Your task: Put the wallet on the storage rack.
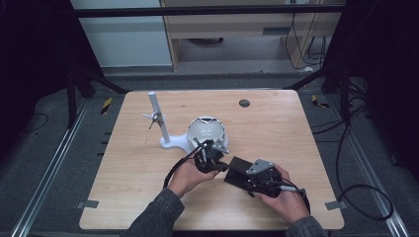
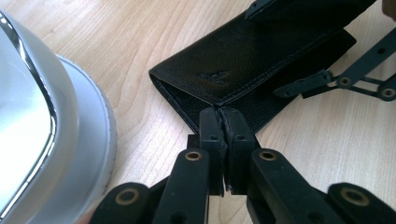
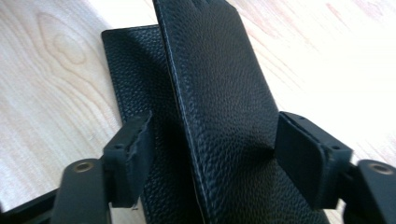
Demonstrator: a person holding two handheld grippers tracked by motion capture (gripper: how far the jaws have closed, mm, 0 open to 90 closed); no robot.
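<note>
High view: a black leather wallet [image 1: 240, 173] lies on the wooden table [image 1: 276, 128], just in front of the white bowl-shaped lamp [image 1: 207, 131] and a little to its right, toward the person's edge. The left gripper [image 1: 221, 165] sits between that lamp and the wallet, pointing at the wallet's near corner. The right gripper [image 1: 247, 177] comes at the wallet from the side away from the lamp, with the person's hand [image 1: 286, 200] behind it.

In the left gripper view the left gripper [image 2: 223, 119] has its jaws pressed together on the edge of one wallet [image 2: 243, 60] flap, pinching the leather right at the corner (the fold gapes open just beside the pads). The lamp's [image 2: 46, 121] rounded white rim sits close alongside, not touching the wallet.

In the right gripper view the right gripper [image 3: 215, 151] stands with its jaws apart, one on each side of the raised wallet [image 3: 219, 93] flap; the right pad looks to be against the leather, the left pad stays clear of it. The other flap lies flat on the table below.

A white stand with a post [image 1: 158, 118] is on the far left side of the lamp.
</note>
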